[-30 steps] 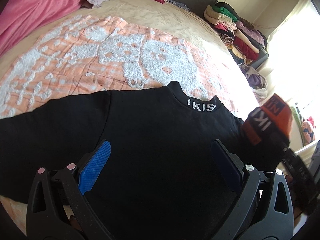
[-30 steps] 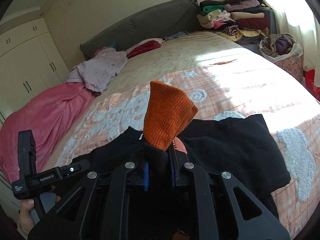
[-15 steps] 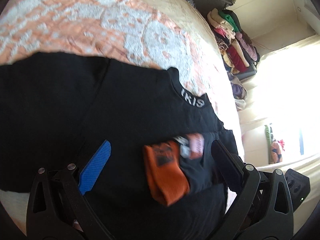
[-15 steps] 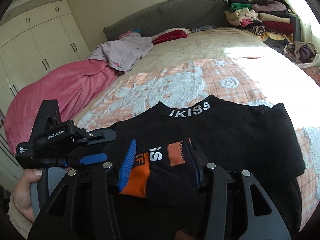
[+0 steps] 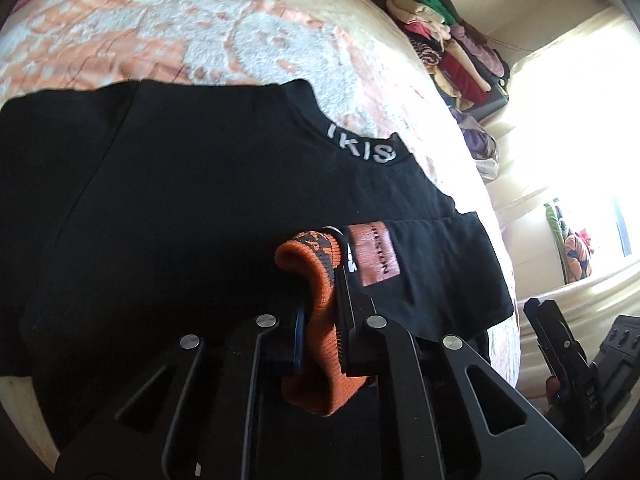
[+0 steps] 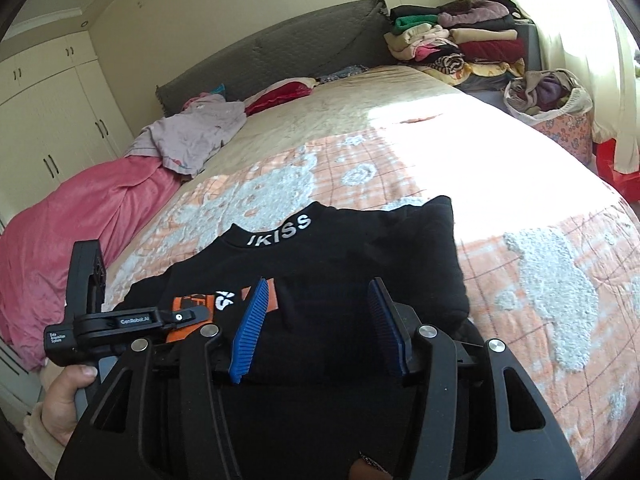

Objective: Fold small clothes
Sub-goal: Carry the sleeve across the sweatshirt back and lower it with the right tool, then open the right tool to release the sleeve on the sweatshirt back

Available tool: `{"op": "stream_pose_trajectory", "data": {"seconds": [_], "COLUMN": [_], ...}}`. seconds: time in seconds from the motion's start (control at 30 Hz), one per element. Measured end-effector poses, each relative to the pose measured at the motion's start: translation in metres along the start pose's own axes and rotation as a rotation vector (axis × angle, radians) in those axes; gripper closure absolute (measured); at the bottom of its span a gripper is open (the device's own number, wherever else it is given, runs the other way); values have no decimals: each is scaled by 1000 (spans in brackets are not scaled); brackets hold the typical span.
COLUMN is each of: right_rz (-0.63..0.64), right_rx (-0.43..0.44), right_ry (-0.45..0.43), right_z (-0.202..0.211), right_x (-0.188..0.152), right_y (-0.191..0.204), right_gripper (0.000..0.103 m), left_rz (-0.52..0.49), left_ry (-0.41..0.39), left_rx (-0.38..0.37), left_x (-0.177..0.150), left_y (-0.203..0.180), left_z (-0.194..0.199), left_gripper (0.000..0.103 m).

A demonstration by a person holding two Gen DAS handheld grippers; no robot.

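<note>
Left tongs (image 5: pixel 320 300) clamped tight on the orange cuff (image 5: pixel 316 320) of the black sweater (image 5: pixel 180 208), which is spread flat on the bed (image 6: pixel 400 128). Right tongs (image 6: pixel 320 324) abt half open and widening, blue pads (image 6: pixel 250 328) over the black sleeve w/o pressing it, just right of the cuff. Sweater collar reads IKISS, on the far side from the cuff.

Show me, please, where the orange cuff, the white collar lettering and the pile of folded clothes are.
orange cuff (image 5: pixel 320 280), left wrist view, on the ribbed orange knit.
white collar lettering (image 6: pixel 280 230), right wrist view, on the middle letters of the collar.
pile of folded clothes (image 6: pixel 452 44), right wrist view, on the middle of the stack.
</note>
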State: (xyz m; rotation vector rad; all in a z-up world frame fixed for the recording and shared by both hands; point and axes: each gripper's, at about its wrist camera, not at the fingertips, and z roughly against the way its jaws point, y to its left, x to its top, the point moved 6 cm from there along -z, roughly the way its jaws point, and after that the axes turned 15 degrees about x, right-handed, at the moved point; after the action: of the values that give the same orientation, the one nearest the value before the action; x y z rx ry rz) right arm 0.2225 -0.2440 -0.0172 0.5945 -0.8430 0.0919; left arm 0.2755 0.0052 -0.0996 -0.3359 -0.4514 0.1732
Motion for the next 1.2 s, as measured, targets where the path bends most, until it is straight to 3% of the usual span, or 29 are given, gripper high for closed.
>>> {"op": "stream_pose_trajectory", "data": {"seconds": [0.23,0.43,0.5,0.6,0.7,0.83,0.93,1.07,1.17,1.2], "right_rz": [20,35,42,50,53,58,47,-19,-13,-3], "right_rx": [-118,-148,-152,-145,-143,-152,-170,-193,-189,-184], "right_ry": [26,52,60,82,111,166,201,259,248,241], "right_z": [10,0,-6,-17,-30,-48,-57,-67,-65,-63], "right_x": [-6,-10,-11,-11,-12,-16,-21,-36,-38,-37], "right_y": [-24,-28,-27,-23,-22,-26,-35,-54,-53,-49], "right_gripper": [52,52,52,52,52,50,48,47,46,40], "left_rz": [-41,-21,-14,-14,-51,-145,-198,-220,-213,-206], "left_ry": [-150,-148,-138,-168,-194,-158,-91,-15,-17,-19], "left_rx": [21,79,99,188,194,187,222,295,279,264], "left_x": [21,29,30,35,33,16,4,-5,-3,-2], "left_y": [5,27,35,46,41,15,6,17,19,19], "left_z": [46,52,50,56,64,54,29,-1,2,6], "left_gripper": [98,97,94,84,83,79,73,69,66,64]}}
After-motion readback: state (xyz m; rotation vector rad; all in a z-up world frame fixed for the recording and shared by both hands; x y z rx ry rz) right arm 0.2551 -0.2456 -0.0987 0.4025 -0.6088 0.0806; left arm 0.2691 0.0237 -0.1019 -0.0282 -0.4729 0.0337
